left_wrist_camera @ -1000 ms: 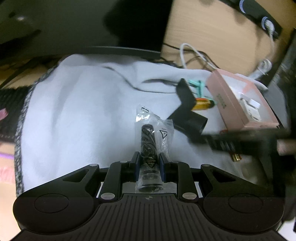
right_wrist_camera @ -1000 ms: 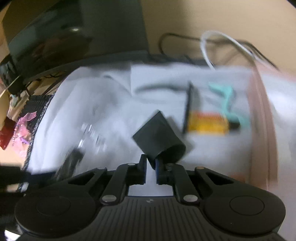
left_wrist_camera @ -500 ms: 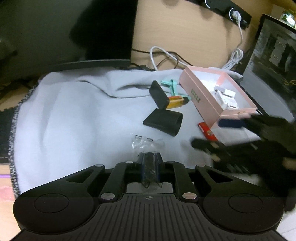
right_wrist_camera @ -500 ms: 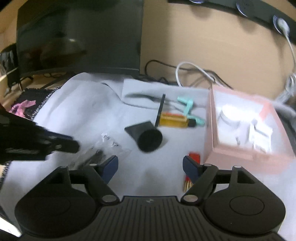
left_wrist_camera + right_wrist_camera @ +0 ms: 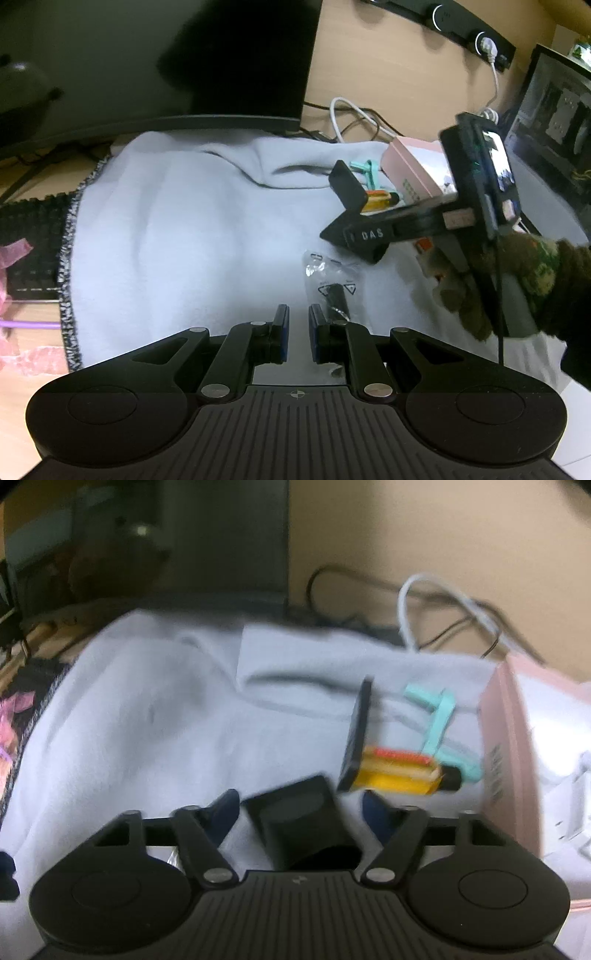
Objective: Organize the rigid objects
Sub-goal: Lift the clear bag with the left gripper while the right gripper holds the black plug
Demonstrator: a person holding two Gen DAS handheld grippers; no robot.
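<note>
Right jaws, just closing, straddle the black wedge (image 5: pixel 303 823) without touching; left jaws stand nearly together, empty.

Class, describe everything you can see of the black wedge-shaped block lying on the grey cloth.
The black wedge-shaped block looks like matte hard plastic, with flat faces widening toward a hollow, dark open end that faces the right wrist camera. It lies on the grey cloth, between the fingers of the right gripper, whose jaws have just been closing; whether the pads touch it is unclear. A thin black plate stands just beyond it, and the pink box sits to its right.
</note>
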